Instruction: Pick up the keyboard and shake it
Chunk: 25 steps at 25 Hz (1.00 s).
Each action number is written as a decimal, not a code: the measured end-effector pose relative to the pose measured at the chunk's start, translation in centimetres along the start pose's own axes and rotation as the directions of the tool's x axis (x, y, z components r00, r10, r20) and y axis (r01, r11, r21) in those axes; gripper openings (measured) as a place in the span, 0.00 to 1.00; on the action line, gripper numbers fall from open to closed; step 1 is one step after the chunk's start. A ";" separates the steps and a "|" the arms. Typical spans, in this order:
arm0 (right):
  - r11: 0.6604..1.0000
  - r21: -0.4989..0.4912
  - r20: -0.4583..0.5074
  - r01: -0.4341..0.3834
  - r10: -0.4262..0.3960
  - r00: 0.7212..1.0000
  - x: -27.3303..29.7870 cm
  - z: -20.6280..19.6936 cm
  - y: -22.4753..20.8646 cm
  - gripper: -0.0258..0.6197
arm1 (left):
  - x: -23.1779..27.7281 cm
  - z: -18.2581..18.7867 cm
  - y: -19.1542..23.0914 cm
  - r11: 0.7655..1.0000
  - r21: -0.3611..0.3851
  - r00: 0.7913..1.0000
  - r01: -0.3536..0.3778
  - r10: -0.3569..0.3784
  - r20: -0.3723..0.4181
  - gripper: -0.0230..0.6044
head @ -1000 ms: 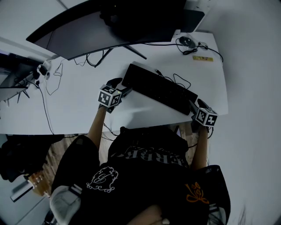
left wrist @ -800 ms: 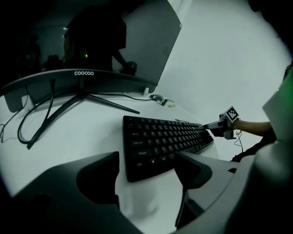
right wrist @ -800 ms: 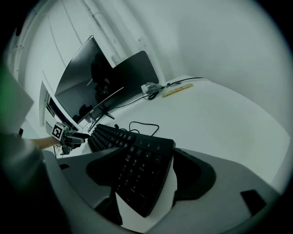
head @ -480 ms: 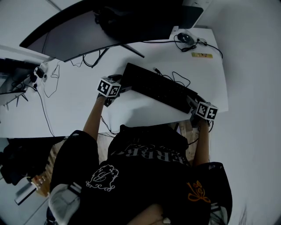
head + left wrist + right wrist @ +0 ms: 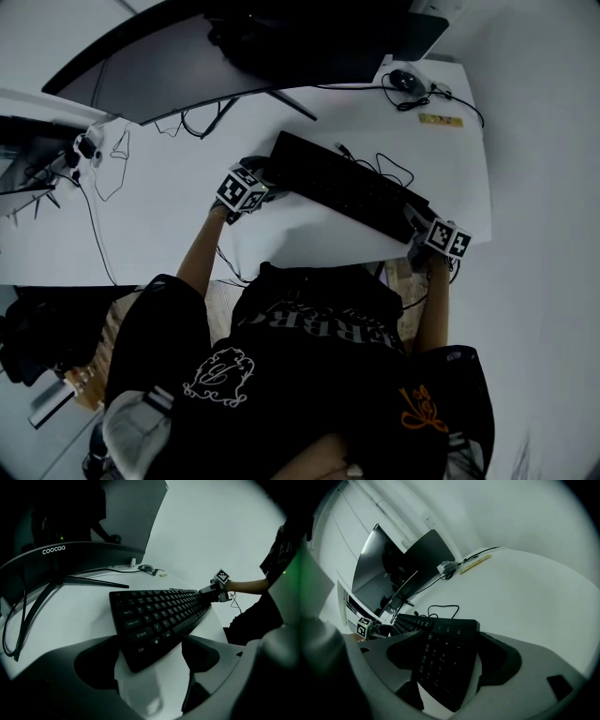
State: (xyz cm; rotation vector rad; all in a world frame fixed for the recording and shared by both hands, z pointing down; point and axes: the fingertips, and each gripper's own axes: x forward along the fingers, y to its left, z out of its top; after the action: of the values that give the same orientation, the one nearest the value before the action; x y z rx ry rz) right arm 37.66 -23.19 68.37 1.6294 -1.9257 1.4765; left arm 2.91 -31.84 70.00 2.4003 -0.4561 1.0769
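Note:
A black keyboard (image 5: 347,187) lies slanted on the white desk (image 5: 169,225). My left gripper (image 5: 265,184) sits at its left end, and its jaws are opening. In the left gripper view the keyboard's corner (image 5: 140,634) lies between the two jaws, with a gap on the right side. My right gripper (image 5: 419,221) sits at the number-pad end, and its jaws are opening too. The right gripper view shows that end of the keyboard (image 5: 440,653) between the jaws, resting on the desk. The other gripper's marker cube (image 5: 221,577) shows at the keyboard's far end.
A curved dark monitor (image 5: 187,66) on a stand fills the back of the desk. A mouse (image 5: 403,80) and a yellow strip (image 5: 438,119) lie at the far right corner. Cables (image 5: 103,178) trail at the left. The person's torso is against the desk's front edge.
Both grippers stay at the keyboard's two ends and the keyboard stays on the desk. The left gripper's cube has shifted slightly toward the keyboard.

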 end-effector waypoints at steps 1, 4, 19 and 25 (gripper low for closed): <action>1.000 0.010 0.006 0.008 -0.008 1.000 0.0 0.1 -0.2 0.58 | 0.1 0.0 0.1 1.000 -0.005 1.000 -0.015 0.015 0.003 0.69; 1.000 0.008 0.016 0.030 -0.030 0.999 -0.1 0.2 -0.3 0.54 | 0.3 0.3 0.3 0.996 -0.038 0.997 -0.081 0.082 0.013 0.69; 0.993 -0.105 0.108 0.061 -0.050 0.993 -2.0 2.5 1.4 0.52 | -1.2 1.4 1.1 0.959 -0.278 0.963 -0.058 0.127 0.237 0.58; 0.982 -0.177 0.149 0.065 -0.039 0.988 -3.3 3.8 3.1 0.50 | -2.8 2.1 1.8 0.950 -0.293 0.936 -0.104 0.193 0.294 0.50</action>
State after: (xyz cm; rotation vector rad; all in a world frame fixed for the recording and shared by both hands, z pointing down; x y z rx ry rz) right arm 37.82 -24.51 62.54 1.7313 -2.0095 1.1536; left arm 1.56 -34.20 67.15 2.3199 -0.8542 0.6283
